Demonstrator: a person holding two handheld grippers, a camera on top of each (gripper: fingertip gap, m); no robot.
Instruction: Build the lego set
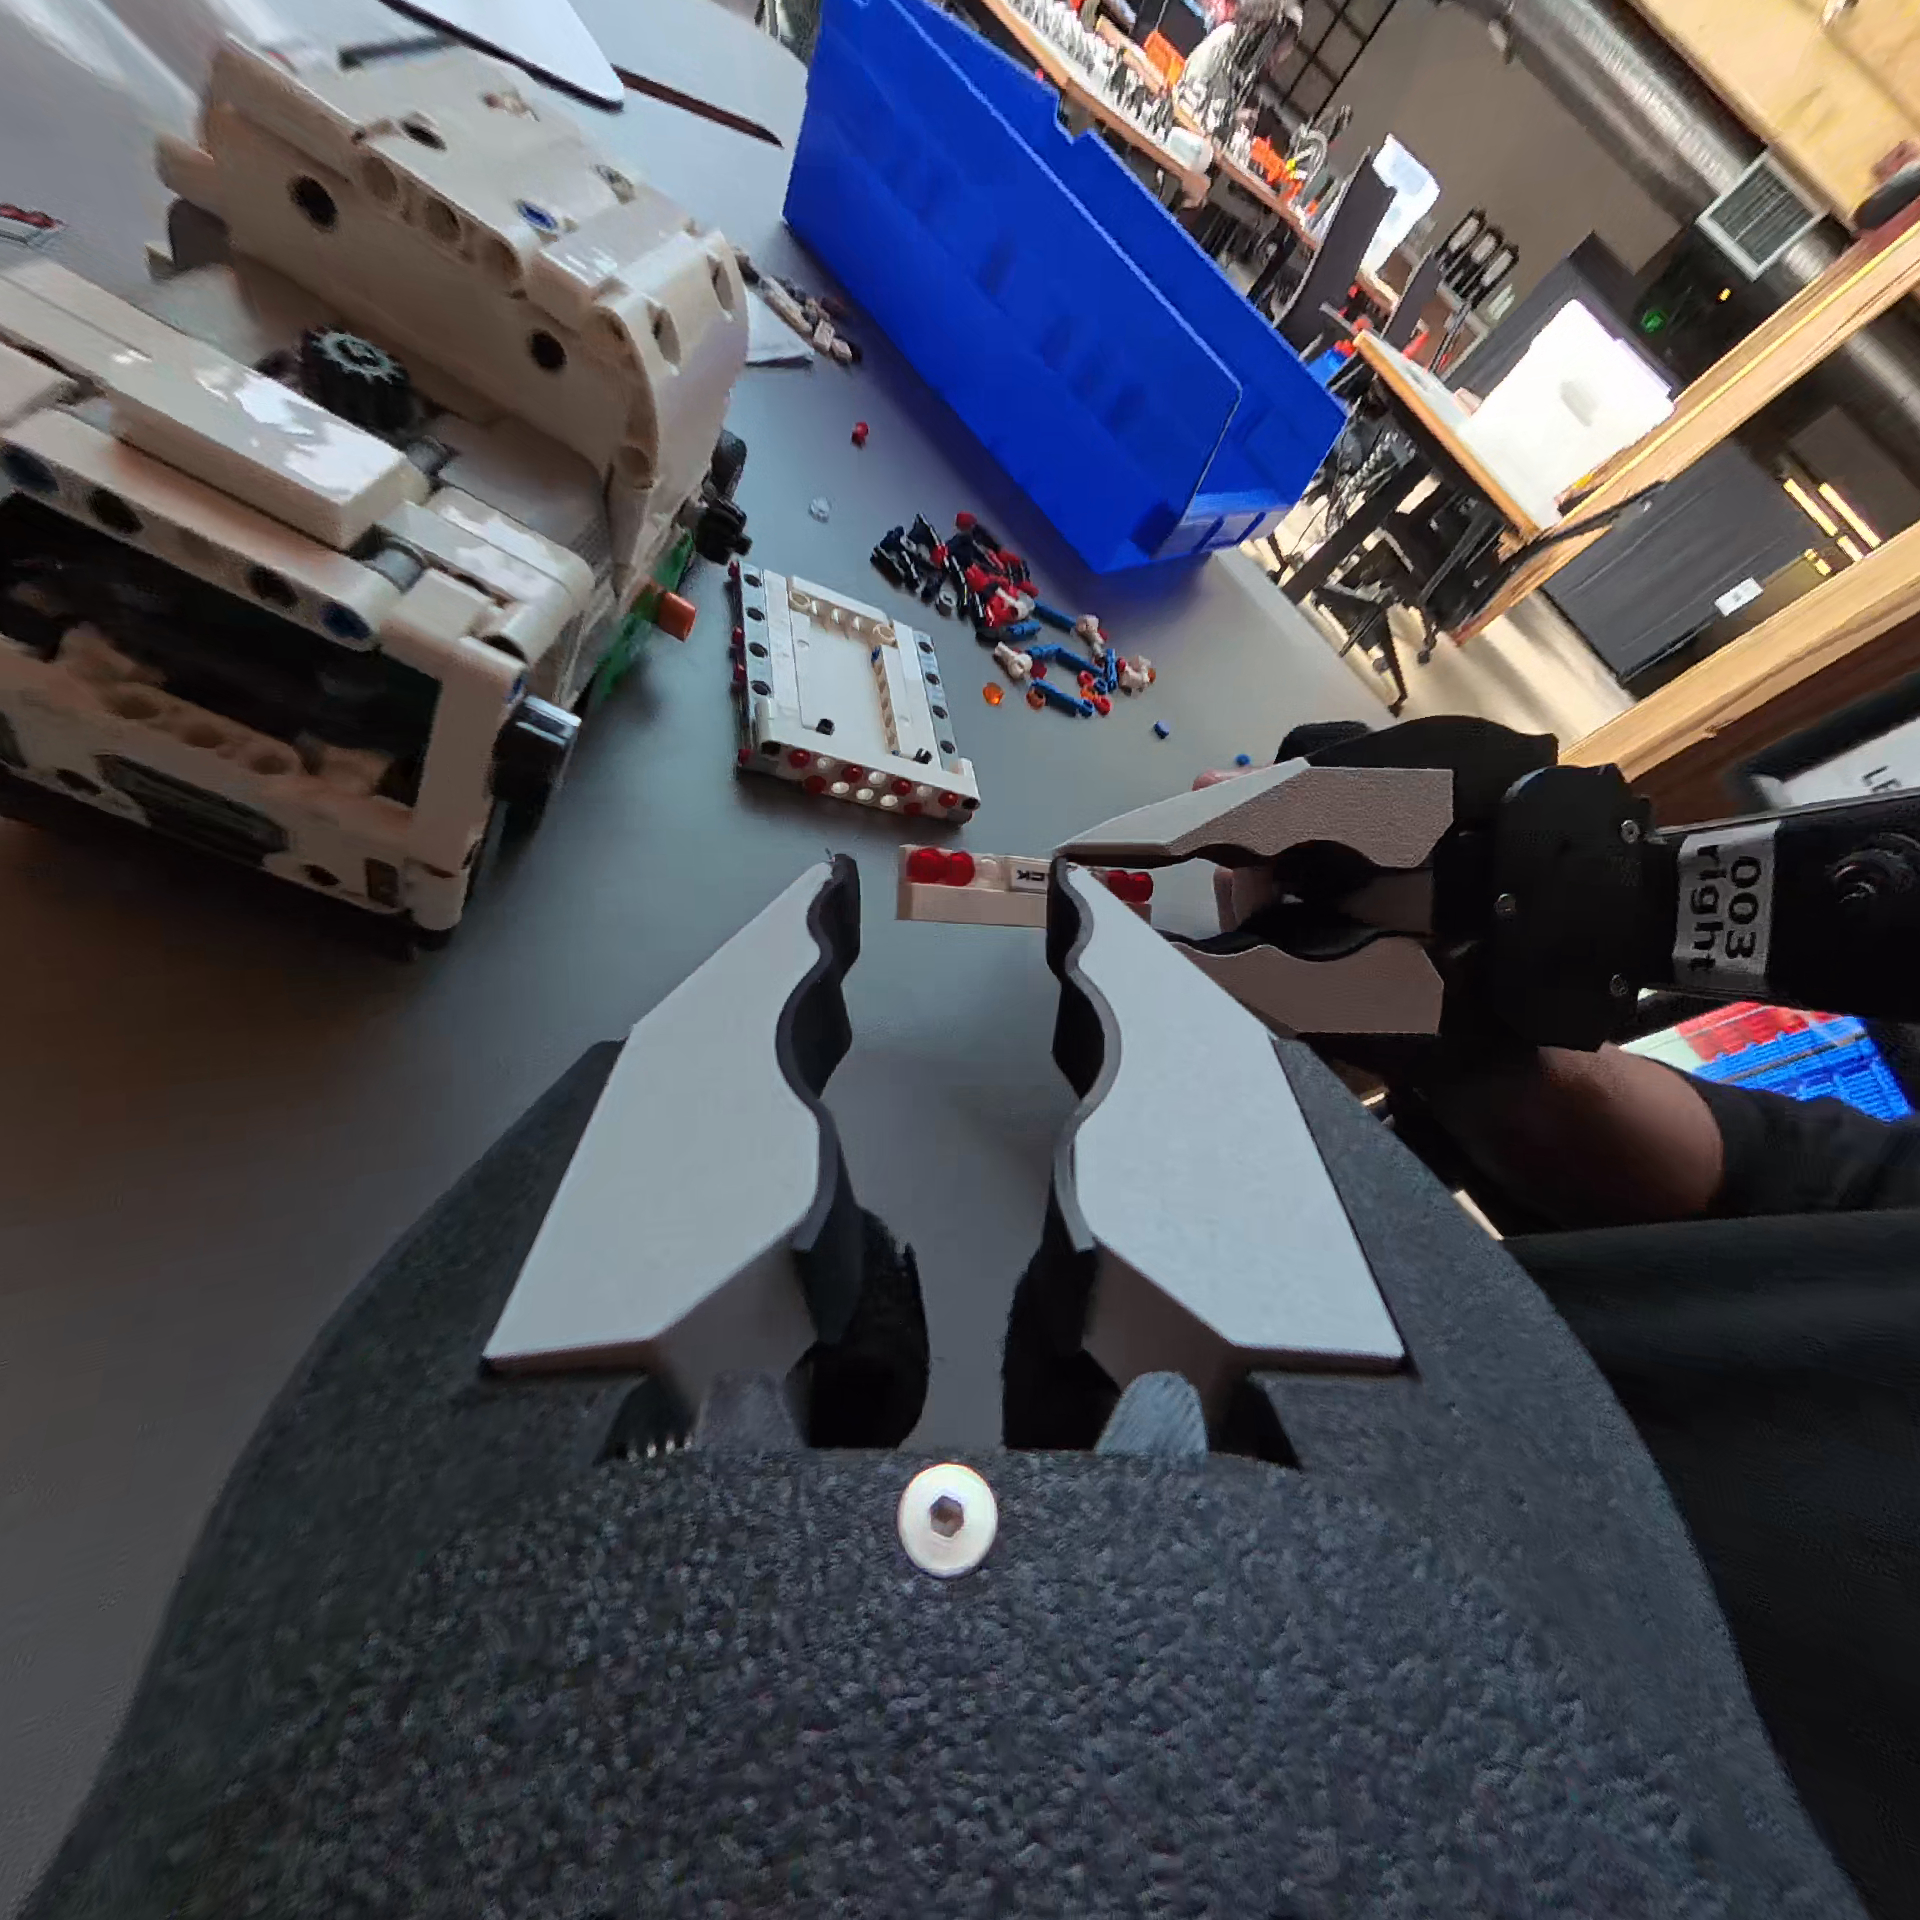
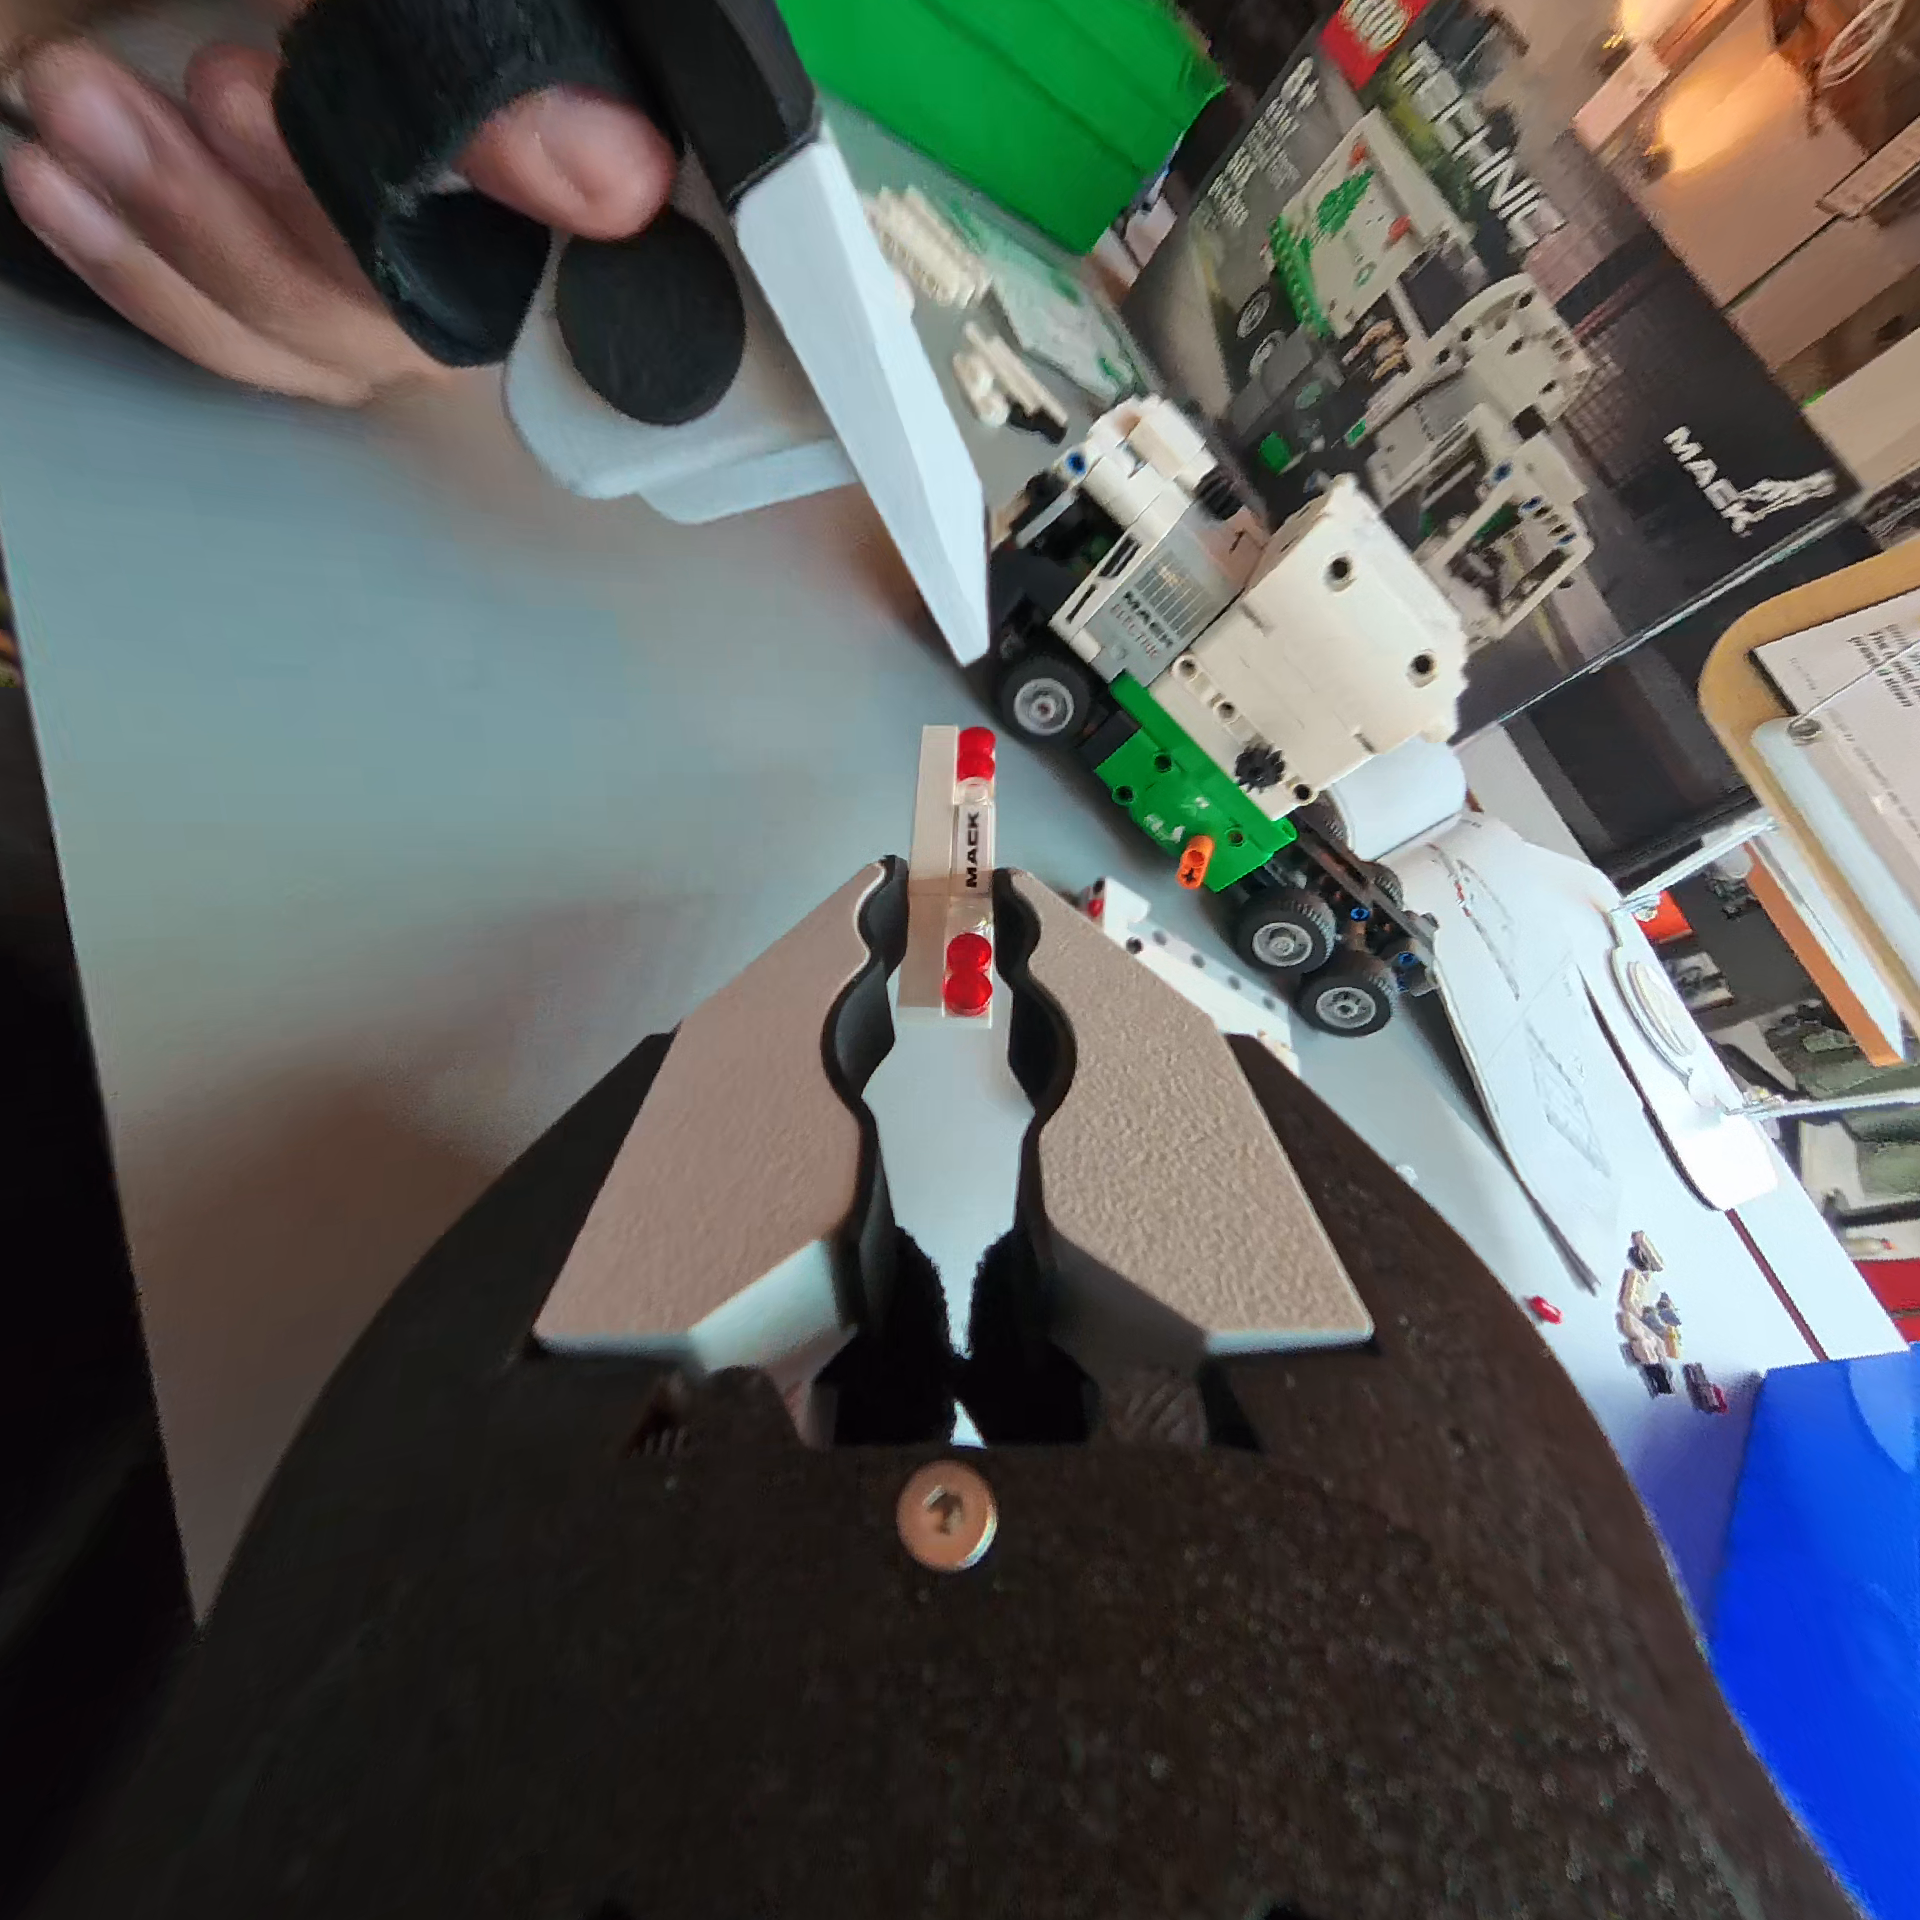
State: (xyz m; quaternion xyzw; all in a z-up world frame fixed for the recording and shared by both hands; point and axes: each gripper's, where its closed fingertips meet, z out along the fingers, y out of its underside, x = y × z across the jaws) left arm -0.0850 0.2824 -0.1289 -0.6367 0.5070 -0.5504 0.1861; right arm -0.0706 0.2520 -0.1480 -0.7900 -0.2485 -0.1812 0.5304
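A: The long white brick strip with red round studs (image 2: 951, 883) — where does it sit?

B: Above the grey worktop (image 2: 416, 727), clamped between the right gripper's (image 2: 948, 899) fingers, both black pads pressing its sides.

A: And the left gripper (image 1: 951, 904)?

B: Fingers apart, nothing in them; the strip's free end lies just beyond the tips. A white and green toy brick truck (image 2: 1226, 665) stands near, a blue plastic bin (image 1: 1039, 281) farther off.

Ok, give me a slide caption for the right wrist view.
Right tongs clamp a white bar with red studs above the table, toy truck beyond.
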